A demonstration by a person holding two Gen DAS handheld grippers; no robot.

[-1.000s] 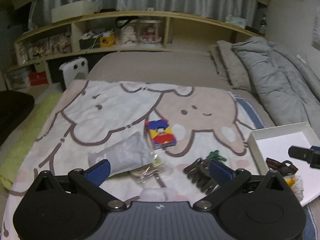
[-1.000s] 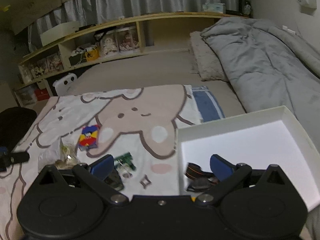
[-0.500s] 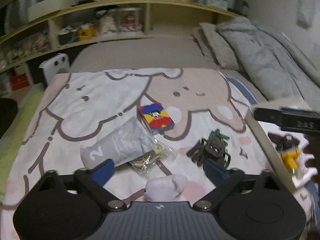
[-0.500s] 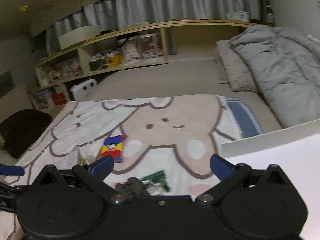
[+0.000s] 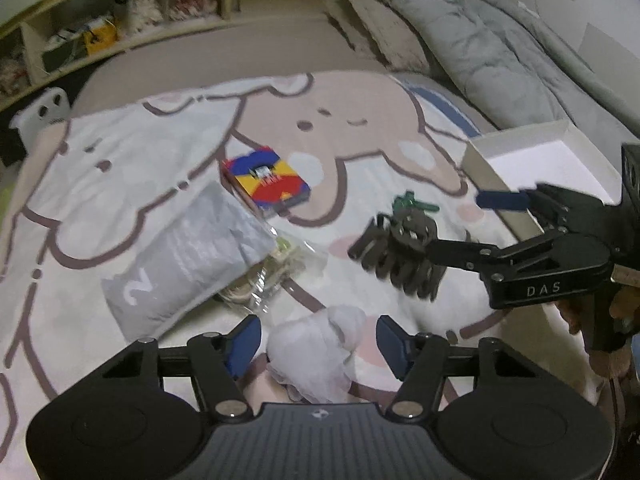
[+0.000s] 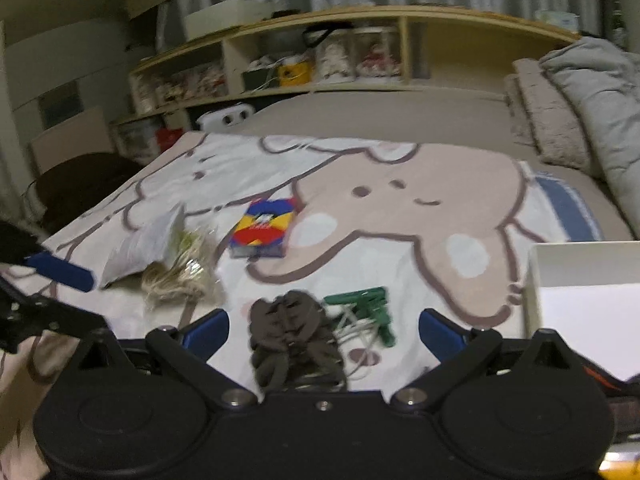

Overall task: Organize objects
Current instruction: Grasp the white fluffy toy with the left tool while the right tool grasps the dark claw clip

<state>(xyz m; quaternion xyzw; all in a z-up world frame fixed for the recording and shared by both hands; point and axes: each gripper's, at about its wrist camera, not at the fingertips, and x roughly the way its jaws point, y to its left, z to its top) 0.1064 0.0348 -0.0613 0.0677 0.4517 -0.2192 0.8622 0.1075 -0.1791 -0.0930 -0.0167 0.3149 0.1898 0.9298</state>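
Observation:
On a cartoon blanket lie a white crumpled cloth [image 5: 318, 354], a dark brown hair claw [image 5: 400, 254], a green clip [image 5: 412, 203], a colourful card box [image 5: 266, 182], a grey pouch [image 5: 188, 260] and a clear bag of small items [image 5: 276, 272]. My left gripper [image 5: 318, 344] is open around the white cloth. My right gripper [image 6: 324, 330] is open, with the hair claw [image 6: 296, 334] between its fingers and the green clip [image 6: 366, 310] just beyond. The right gripper also shows in the left wrist view [image 5: 472, 224]. The card box [image 6: 264, 228] lies farther off.
A white open box [image 5: 532, 160] sits at the right on the bed; its wall shows in the right wrist view [image 6: 580, 258]. A grey duvet [image 5: 500, 40] and pillow lie behind it. Shelves [image 6: 320, 60] with clutter run along the back.
My right gripper has swung left from the white box to straddle the hair claw. My left gripper has moved forward and down around the white cloth.

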